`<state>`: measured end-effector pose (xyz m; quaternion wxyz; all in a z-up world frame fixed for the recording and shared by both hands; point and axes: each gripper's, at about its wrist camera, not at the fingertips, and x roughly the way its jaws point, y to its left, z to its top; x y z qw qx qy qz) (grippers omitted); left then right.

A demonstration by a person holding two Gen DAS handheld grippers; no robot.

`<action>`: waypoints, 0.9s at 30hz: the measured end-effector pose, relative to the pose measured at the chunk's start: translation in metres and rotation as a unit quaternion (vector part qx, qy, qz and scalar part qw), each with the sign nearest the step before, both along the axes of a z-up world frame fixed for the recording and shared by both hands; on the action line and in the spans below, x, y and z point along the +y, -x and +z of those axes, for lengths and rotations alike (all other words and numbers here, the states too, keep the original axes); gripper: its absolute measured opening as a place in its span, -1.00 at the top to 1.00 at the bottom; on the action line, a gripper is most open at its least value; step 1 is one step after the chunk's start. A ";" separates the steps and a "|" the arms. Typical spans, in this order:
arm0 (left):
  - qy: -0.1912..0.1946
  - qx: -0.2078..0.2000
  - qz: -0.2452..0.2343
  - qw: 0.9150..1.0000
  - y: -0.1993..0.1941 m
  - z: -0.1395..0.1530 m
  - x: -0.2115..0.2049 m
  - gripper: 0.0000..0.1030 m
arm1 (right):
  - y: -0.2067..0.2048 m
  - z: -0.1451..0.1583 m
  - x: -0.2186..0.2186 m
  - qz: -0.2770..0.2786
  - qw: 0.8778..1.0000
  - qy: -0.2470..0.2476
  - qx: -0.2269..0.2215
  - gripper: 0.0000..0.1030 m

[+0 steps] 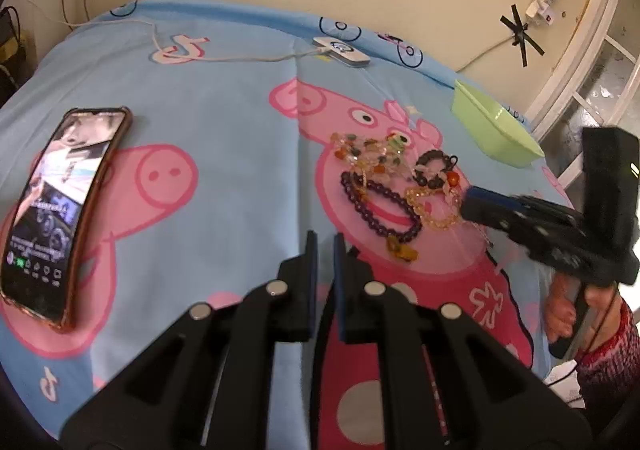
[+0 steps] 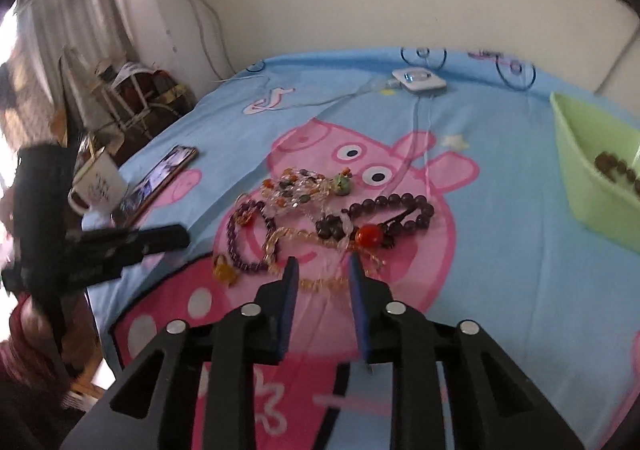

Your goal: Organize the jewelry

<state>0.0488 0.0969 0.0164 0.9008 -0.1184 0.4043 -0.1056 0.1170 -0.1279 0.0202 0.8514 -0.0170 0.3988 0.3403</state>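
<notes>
A tangle of bead bracelets [image 2: 320,210] lies on the Peppa Pig sheet; it also shows in the left wrist view [image 1: 396,186]. It includes a purple bead bracelet [image 1: 376,212], a yellow clear-bead strand [image 1: 430,210] and a red bead [image 2: 369,236]. My right gripper [image 2: 324,268] is open, its jaws straddling the yellow strand [image 2: 320,284] at the pile's near edge; it also shows in the left wrist view [image 1: 468,202]. My left gripper [image 1: 325,240] is empty, jaws nearly closed, just left of the pile. A green bin [image 2: 588,178] holds a dark bead bracelet [image 2: 618,170].
A phone [image 1: 60,210] lies at the left of the bed. A white charger with cable [image 1: 342,50] lies near the wall. A mug [image 2: 98,186] stands beside the bed. The green bin [image 1: 492,126] sits at the far right edge.
</notes>
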 end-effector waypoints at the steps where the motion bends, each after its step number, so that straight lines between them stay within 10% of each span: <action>1: 0.000 -0.002 -0.002 1.000 0.001 0.001 0.000 0.86 | -0.007 -0.004 0.004 -0.001 1.000 0.001 0.013 1.00; 5: -0.002 -0.016 -0.012 1.000 0.003 0.010 -0.005 0.86 | -0.019 -0.008 0.003 -0.012 0.999 -0.012 0.032 1.00; 11: -0.018 -0.051 -0.052 0.997 -0.004 0.033 -0.031 0.84 | 0.007 0.055 -0.018 -0.016 0.997 -0.052 -0.056 1.00; 12: -0.021 -0.054 -0.059 0.997 -0.006 0.036 -0.037 0.76 | 0.010 0.068 -0.025 -0.020 0.995 -0.063 -0.069 1.00; 14: -0.031 -0.068 -0.071 0.995 -0.009 0.042 -0.054 -0.07 | 0.014 0.084 -0.031 -0.025 0.993 -0.076 -0.088 1.00; 16: -0.034 -0.090 -0.084 0.992 -0.008 0.047 -0.068 -0.31 | 0.019 0.099 -0.038 -0.030 0.990 -0.086 -0.106 1.00; 27: -0.081 -0.111 -0.163 0.977 -0.051 0.053 -0.135 -0.11 | 0.044 0.147 -0.071 -0.049 0.977 -0.114 -0.176 1.00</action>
